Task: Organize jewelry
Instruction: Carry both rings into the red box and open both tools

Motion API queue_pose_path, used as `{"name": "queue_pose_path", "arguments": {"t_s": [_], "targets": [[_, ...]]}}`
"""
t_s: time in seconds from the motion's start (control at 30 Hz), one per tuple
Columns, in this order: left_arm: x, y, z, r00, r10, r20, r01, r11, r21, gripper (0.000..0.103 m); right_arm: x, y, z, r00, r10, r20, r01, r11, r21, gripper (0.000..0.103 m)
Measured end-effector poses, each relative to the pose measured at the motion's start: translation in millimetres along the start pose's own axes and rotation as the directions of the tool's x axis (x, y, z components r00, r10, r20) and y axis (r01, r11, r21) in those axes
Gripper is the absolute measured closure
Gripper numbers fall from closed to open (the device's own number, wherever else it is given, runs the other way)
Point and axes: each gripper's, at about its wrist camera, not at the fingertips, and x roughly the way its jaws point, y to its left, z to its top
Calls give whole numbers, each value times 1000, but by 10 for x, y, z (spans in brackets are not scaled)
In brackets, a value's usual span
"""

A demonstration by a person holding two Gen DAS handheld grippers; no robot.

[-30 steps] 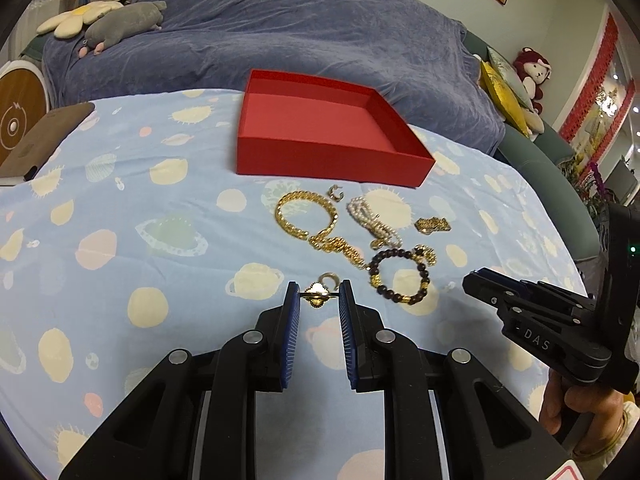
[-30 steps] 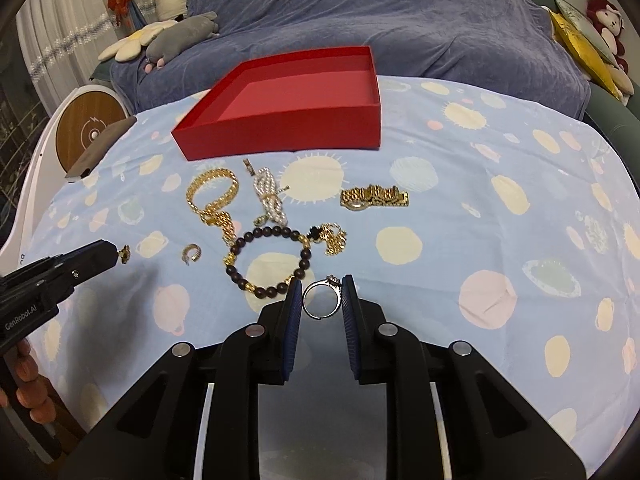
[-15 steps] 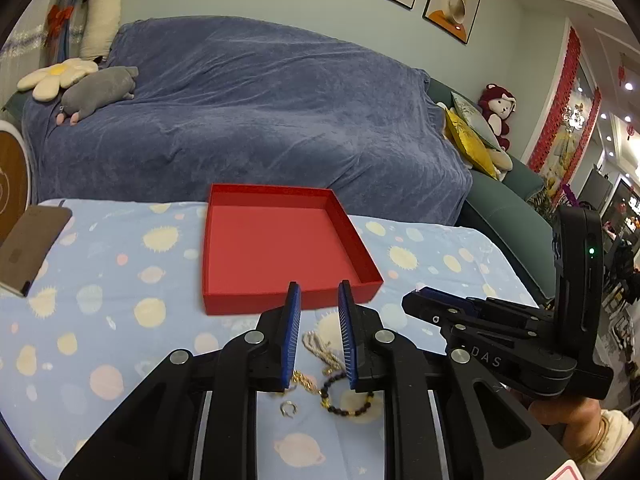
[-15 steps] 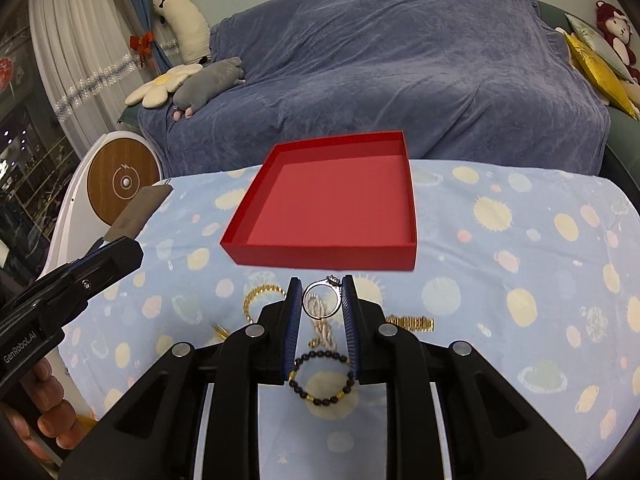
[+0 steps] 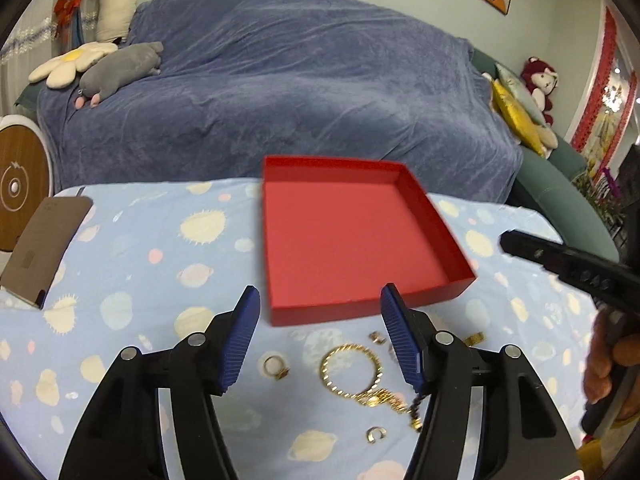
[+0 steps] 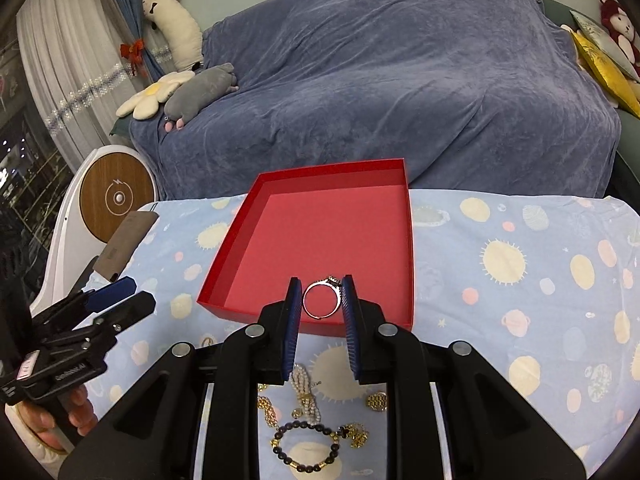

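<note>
An empty red box sits on the blue patterned cloth. My right gripper is shut on a silver ring, held above the box's near edge. My left gripper is open and empty, just in front of the box. Below it lie a small gold ring, a gold chain bracelet and a small silver ring. In the right wrist view a pearl piece, a dark bead bracelet and a gold watch-band piece lie under the gripper.
A brown phone-like slab lies at the cloth's left edge. A blue-covered sofa with plush toys stands behind the table. A round white and wood device stands at the left.
My left gripper has opened and a small gold ring now lies on the cloth in front of the box. My right gripper has carried the silver ring forward to the box's near edge.
</note>
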Motion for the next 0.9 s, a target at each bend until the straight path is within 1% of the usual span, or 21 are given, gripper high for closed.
{"name": "queue_pose_path", "arguments": {"t_s": [0.03, 0.07, 0.17, 0.23, 0.3, 0.33, 0.37, 0.4, 0.43, 0.47, 0.5, 0.53, 0.63, 0.7, 0.77, 0.83, 0.9], "targets": [[90, 29, -57, 999, 12, -33, -11, 1000, 12, 43, 10, -17, -24, 1000, 0, -11, 0, 1000, 6, 83], [165, 55, -116, 999, 17, -48, -17, 1000, 18, 43, 13, -28, -31, 1000, -3, -13, 3, 1000, 8, 83], [406, 80, -310, 991, 67, -112, -61, 996, 61, 43, 29, -37, -56, 1000, -16, -14, 16, 1000, 11, 83], [513, 77, -407, 986, 92, -136, -82, 993, 82, 43, 36, -32, -66, 1000, -21, -13, 21, 1000, 11, 83], [609, 93, -460, 984, 96, -152, -84, 993, 82, 43, 44, -1, -79, 999, -38, -8, 38, 999, -5, 83], [669, 102, -482, 981, 95, -167, -83, 993, 81, 46, 54, 16, -82, 999, -45, -8, 45, 999, -11, 83], [730, 118, -509, 980, 95, -176, -81, 993, 81, 55, 67, 27, -86, 999, -46, -9, 46, 999, -12, 83], [786, 123, -530, 978, 97, -186, -83, 993, 86, 59, 78, 27, -91, 999, -44, -12, 44, 999, -10, 83], [843, 126, -555, 974, 103, -203, -86, 992, 92, 70, 93, 34, -94, 999, -44, -15, 44, 999, -11, 83], [886, 132, -578, 971, 102, -215, -85, 992, 89, 76, 96, 37, -92, 999, -45, -16, 45, 999, -14, 83], [886, 130, -587, 972, 120, -202, -102, 990, 96, 78, 103, 45, -94, 999, -47, -17, 47, 999, -17, 83], [894, 131, -592, 971, 118, -208, -98, 990, 102, 84, 110, 45, -95, 999, -47, -18, 47, 999, -18, 83], [860, 155, -611, 972, 108, -207, -89, 991, 96, 84, 122, 39, -92, 999, -48, -20, 47, 999, -20, 83], [820, 151, -616, 974, 104, -200, -84, 991, 108, 94, 124, 36, -95, 999, -46, -21, 46, 999, -17, 83], [755, 154, -565, 976, 94, -198, -76, 992, 96, 94, 125, 25, -87, 999, -47, -19, 47, 999, -17, 83], [661, 171, -493, 980, 64, -187, -53, 997, 63, 94, 131, 11, -71, 999, -47, -19, 47, 999, -17, 83], [538, 182, -393, 987, 49, -150, -43, 998, 47, 94, 140, 2, -50, 999, -49, -18, 48, 999, -19, 83]]}}
